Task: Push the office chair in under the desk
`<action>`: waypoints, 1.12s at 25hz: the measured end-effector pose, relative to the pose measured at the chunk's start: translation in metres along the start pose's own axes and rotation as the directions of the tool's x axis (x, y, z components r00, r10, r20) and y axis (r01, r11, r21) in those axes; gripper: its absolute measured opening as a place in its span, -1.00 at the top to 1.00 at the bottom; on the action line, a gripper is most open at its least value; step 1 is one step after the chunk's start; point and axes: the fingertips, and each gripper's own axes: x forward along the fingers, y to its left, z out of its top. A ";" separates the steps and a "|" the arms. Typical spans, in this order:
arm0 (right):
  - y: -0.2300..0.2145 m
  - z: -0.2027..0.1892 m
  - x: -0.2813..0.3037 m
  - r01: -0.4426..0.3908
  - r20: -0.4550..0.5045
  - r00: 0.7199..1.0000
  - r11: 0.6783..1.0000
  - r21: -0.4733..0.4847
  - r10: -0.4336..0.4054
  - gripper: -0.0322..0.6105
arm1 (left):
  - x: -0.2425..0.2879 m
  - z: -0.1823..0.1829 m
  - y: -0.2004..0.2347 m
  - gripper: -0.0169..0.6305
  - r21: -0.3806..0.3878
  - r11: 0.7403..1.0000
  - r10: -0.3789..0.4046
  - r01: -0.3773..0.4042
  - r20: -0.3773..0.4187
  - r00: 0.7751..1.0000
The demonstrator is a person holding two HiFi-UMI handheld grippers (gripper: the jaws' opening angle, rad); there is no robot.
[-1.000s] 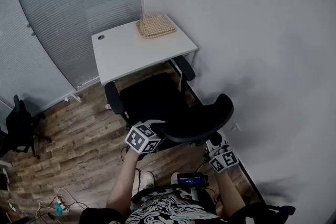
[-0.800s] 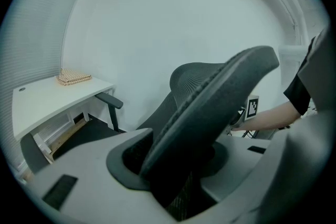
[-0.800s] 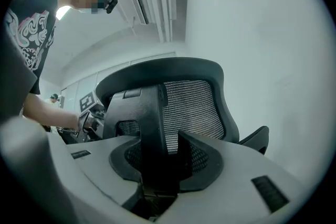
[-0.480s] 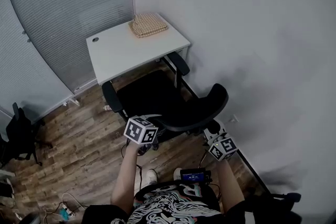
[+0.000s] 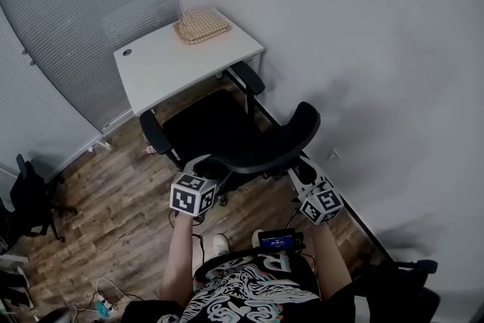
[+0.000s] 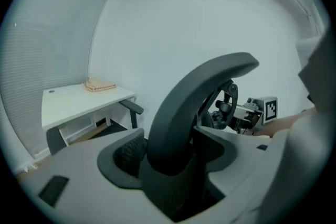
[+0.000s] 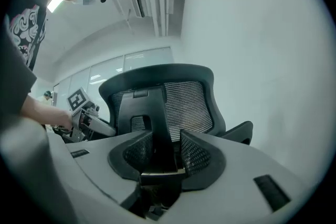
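Office chair [image 5: 227, 134], black w/ mesh back, stands on wood floor [image 5: 113, 193] facing the white desk [image 5: 170, 72]. Seat front is at desk's near edge and armrest tips are by that edge. Rest of chair is out in the room, near the wall [image 5: 363, 49] on its right side. Backrest [image 5: 283, 141] is on the person's side.

L gripper [image 5: 201, 163] is at backrest's left end, tilted down a bit. Its jaws are apart and have just been opening. Backrest rim sits btwn them, no squeeze seen.

R gripper [image 5: 300, 176] is at backrest's right end, pointing abt level. Its jaws are apart too and have just been opening. Chair's center back spine [image 7: 157, 113] is btwn the pads w/ a thin gap each side, so no clamp.

Tan woven mat [image 5: 202, 25] lies on desk's far corner. A 2nd dark chair [image 5: 26, 185] is at the left edge of head view, well apart.
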 end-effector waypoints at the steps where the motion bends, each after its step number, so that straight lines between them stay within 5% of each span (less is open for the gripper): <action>1: 0.000 0.000 -0.006 0.005 0.005 1.000 1.000 0.009 -0.005 0.42 | -0.005 0.001 -0.001 -0.05 0.036 0.999 0.021 -0.021 0.013 1.000; 6: 0.000 0.011 -0.031 0.051 0.046 0.998 0.997 0.050 -0.053 0.41 | -0.036 0.012 0.000 0.01 0.099 0.990 0.089 -0.105 0.155 0.984; 8: -0.004 0.017 -0.040 0.092 0.060 0.994 0.995 0.038 -0.094 0.60 | -0.052 0.020 -0.002 0.13 0.077 0.992 0.077 -0.100 0.259 0.963; 12: -0.014 0.026 -0.052 0.162 0.025 0.987 0.987 -0.025 -0.161 0.80 | -0.079 0.032 -0.004 0.74 0.032 0.993 0.088 -0.111 0.416 0.905; 17: -0.002 0.041 -0.057 0.215 0.000 0.976 0.971 -0.108 -0.216 0.81 | -0.086 0.034 -0.007 0.93 0.138 0.957 0.180 -0.255 0.408 0.895; 22: 0.009 0.047 -0.046 0.218 0.011 0.976 0.960 -0.176 -0.219 0.81 | -0.085 0.049 -0.020 0.93 0.112 0.967 0.153 -0.231 0.471 0.869; 28: 0.013 0.045 -0.048 0.210 0.001 0.977 0.964 -0.164 -0.213 0.82 | -0.081 0.046 -0.029 0.93 0.152 0.960 0.144 -0.234 0.448 0.882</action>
